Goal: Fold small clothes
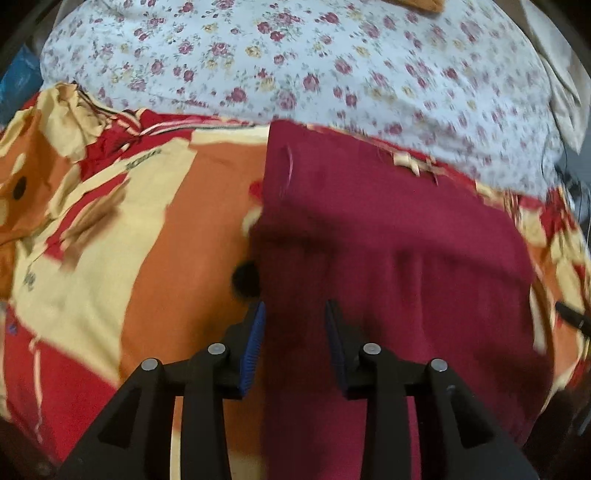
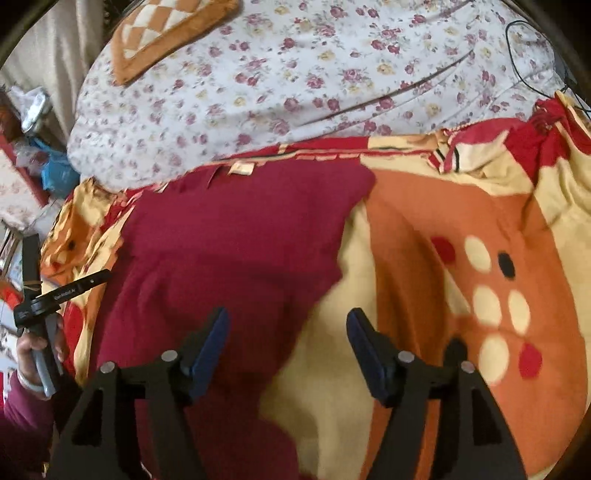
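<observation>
Dark red knit garment (image 1: 388, 229) flat on patterned orange blanket (image 1: 207, 206), long axis running away beneath released left claw (image 1: 294, 317); right claw (image 2: 288, 325) released, over its right edge.

Patterned blanket (image 1: 155, 236) in orange, cream, red spreads beneath tongs, dotted patch (image 2: 491, 302) right of right tongs. Floral sheet (image 1: 295, 62) lies beyond tongs, farther off. Checked orange-and-white cloth (image 2: 162, 33) rests on sheet, far left. Black cable (image 2: 532, 62) trails at far right. Blue bag (image 2: 55, 173) sits left, off bed edge.
</observation>
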Demonstrator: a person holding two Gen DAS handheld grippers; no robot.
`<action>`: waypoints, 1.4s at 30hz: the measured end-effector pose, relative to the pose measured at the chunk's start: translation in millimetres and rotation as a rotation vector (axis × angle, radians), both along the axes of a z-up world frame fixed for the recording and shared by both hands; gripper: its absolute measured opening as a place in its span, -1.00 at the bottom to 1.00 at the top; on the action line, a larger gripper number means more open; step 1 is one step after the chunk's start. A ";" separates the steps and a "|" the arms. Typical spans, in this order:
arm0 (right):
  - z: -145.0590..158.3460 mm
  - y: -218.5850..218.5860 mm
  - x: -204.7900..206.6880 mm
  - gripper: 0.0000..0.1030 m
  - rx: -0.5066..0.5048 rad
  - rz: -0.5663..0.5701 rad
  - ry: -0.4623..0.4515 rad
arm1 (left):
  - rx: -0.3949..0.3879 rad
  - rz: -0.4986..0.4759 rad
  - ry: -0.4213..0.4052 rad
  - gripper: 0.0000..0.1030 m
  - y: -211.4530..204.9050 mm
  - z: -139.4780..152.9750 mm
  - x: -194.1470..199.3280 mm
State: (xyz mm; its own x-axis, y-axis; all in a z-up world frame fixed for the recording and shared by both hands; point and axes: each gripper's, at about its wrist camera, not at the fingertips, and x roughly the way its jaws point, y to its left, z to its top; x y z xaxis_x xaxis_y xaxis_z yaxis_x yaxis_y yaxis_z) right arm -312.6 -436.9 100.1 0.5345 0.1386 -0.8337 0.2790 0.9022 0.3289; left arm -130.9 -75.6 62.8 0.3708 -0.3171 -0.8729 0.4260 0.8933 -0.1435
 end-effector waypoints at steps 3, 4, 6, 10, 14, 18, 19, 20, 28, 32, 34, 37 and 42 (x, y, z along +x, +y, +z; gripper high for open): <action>0.9 8.9 -20.7 0.37 0.007 0.025 0.017 | 0.006 -0.027 0.016 -0.55 11.1 0.9 -26.5; 0.6 12.0 -27.5 0.37 0.012 0.032 0.023 | -0.002 -0.036 0.023 -0.55 17.0 1.9 -38.5; -0.6 19.0 -42.0 0.38 0.027 0.056 0.037 | -0.012 -0.040 0.039 -0.55 25.2 2.3 -53.3; -6.5 26.6 -70.5 0.48 0.048 0.063 0.059 | -0.028 -0.040 0.092 -0.55 44.0 -1.6 -81.1; -17.4 34.8 -93.5 0.49 0.044 0.075 0.105 | -0.048 -0.004 0.147 -0.55 60.1 -10.2 -103.5; -26.5 42.0 -109.5 0.49 0.048 0.081 0.137 | -0.017 -0.014 0.181 -0.55 62.4 -21.5 -126.2; -28.5 42.8 -112.0 0.50 0.053 0.080 0.141 | -0.009 -0.022 0.184 -0.55 61.1 -23.7 -131.3; -31.7 43.5 -114.4 0.50 0.060 0.078 0.148 | -0.003 -0.027 0.189 -0.55 59.6 -25.8 -134.9; -50.1 52.3 -120.2 0.51 0.081 0.084 0.166 | 0.026 -0.029 0.182 -0.55 50.5 -29.4 -146.4; -50.9 56.5 -119.7 0.54 0.075 0.081 0.151 | 0.007 -0.034 0.230 -0.55 48.2 -36.5 -147.0; -50.3 58.7 -119.5 0.53 0.068 0.087 0.146 | 0.008 -0.040 0.228 -0.57 46.7 -37.2 -147.2; -51.1 64.4 -117.8 0.17 0.049 0.118 0.136 | -0.008 -0.040 0.226 -0.85 47.8 -36.0 -147.7; -45.7 66.6 -123.5 -0.83 0.039 0.168 0.109 | -0.051 -0.062 0.217 -1.00 59.2 -19.4 -151.8</action>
